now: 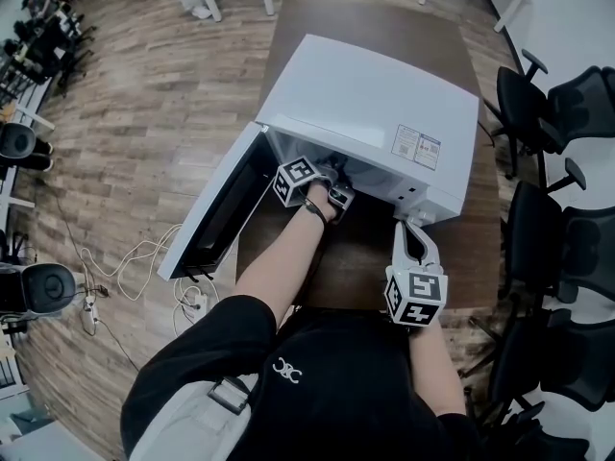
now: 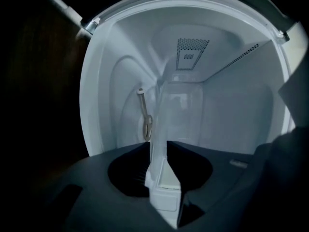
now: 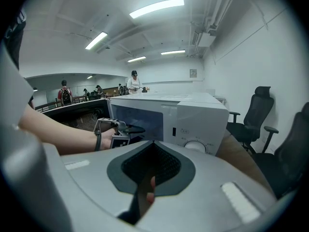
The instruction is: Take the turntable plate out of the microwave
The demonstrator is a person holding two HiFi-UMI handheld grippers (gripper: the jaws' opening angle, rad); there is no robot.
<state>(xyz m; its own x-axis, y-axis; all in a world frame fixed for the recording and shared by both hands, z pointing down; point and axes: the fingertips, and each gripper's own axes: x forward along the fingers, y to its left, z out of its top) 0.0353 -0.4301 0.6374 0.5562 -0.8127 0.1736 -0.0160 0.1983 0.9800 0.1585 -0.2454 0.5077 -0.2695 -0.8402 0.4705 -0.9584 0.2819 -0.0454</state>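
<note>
A brown counter (image 1: 365, 257) carries the white microwave (image 1: 384, 104), its door (image 1: 216, 209) swung wide open; inside it the turntable plate (image 2: 181, 112) shows as a faint glassy shape just beyond the left tool (image 2: 155, 146), whose jaws stand apart, clamping nothing; the right tool (image 3: 153, 146), jaws together and empty, hangs outside, facing the microwave's front.

Nothing legible, sticker (image 1: 416, 147) on the microwave (image 1: 365, 94) top too small to read, white logo (image 1: 286, 370) on black shirt (image 1: 356, 392) unclear, wall sign (image 3: 192, 73) blurred
</note>
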